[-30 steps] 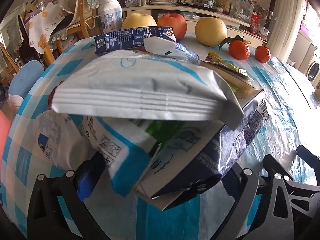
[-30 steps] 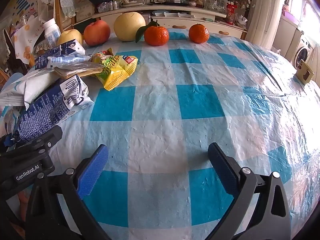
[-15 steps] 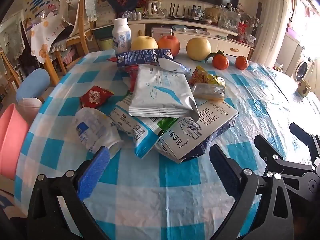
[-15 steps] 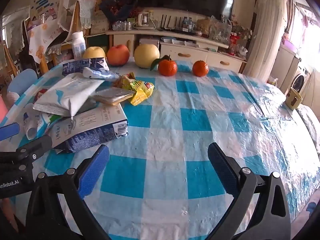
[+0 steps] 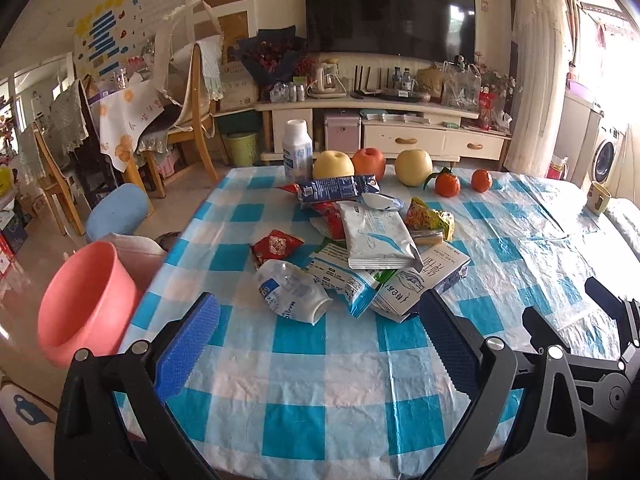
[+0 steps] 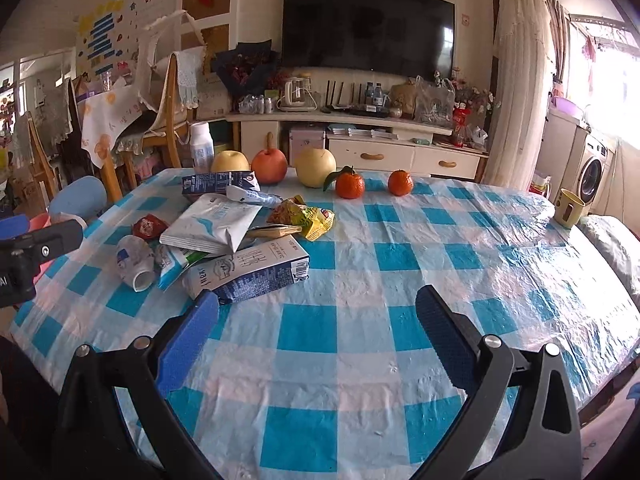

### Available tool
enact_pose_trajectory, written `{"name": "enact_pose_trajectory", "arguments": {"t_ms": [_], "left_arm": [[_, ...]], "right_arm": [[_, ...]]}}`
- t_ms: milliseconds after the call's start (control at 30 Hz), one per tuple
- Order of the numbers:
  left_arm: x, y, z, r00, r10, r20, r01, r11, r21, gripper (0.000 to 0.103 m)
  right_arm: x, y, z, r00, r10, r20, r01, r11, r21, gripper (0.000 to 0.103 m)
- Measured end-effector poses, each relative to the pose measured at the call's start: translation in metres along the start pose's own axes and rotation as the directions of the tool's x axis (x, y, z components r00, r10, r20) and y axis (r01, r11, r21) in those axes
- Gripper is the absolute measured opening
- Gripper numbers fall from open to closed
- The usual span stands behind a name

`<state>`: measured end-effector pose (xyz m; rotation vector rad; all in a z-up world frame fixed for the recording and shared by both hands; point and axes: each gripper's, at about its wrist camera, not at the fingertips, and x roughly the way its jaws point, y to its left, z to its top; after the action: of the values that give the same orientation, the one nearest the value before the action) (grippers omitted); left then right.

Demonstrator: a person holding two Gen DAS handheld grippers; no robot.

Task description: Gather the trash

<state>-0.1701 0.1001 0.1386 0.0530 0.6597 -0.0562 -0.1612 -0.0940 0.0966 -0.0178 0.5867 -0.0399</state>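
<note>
A heap of trash lies on the checked tablecloth: a crushed plastic bottle (image 5: 290,290) (image 6: 134,260), a blue-and-white milk carton (image 5: 420,280) (image 6: 252,270), a silver pouch (image 5: 374,236) (image 6: 214,226), a red snack wrapper (image 5: 276,245) (image 6: 149,225), a yellow snack bag (image 5: 430,218) (image 6: 306,216) and a long blue carton (image 5: 340,189) (image 6: 218,181). My left gripper (image 5: 318,346) hovers open in front of the heap, holding nothing. My right gripper (image 6: 318,338) hovers open over bare cloth, to the right of the heap.
A pink bin (image 5: 86,304) stands beside the table's left edge. Apples, pears (image 6: 315,168) and two oranges (image 6: 350,185) line the far edge, with a white bottle (image 5: 297,156). A yellow mug (image 6: 568,208) sits far right. Chairs (image 5: 192,116) and a TV cabinet stand behind.
Both grippers have pulled back and risen away from the heap; the left one was right up against the pouch and carton a second ago. The trash has not moved.
</note>
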Motion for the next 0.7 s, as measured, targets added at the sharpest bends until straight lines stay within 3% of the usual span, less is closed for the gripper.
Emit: {"name": "enact_pose_trajectory", "arguments": {"t_ms": [333, 700], "left_arm": [[-0.051, 0.015, 0.001, 0.993, 0.042, 0.112, -0.044, 0.999, 0.014, 0.098], [-0.068, 0.013, 0.002, 0.986, 0.061, 0.158, -0.067, 0.997, 0.032, 0.098]], "right_arm": [[-0.044, 0.016, -0.002, 0.997, -0.032, 0.068, 0.031, 0.999, 0.005, 0.099], [-0.062, 0.028, -0.003, 0.991, -0.052, 0.122, 0.059, 0.997, -0.054, 0.099]]}}
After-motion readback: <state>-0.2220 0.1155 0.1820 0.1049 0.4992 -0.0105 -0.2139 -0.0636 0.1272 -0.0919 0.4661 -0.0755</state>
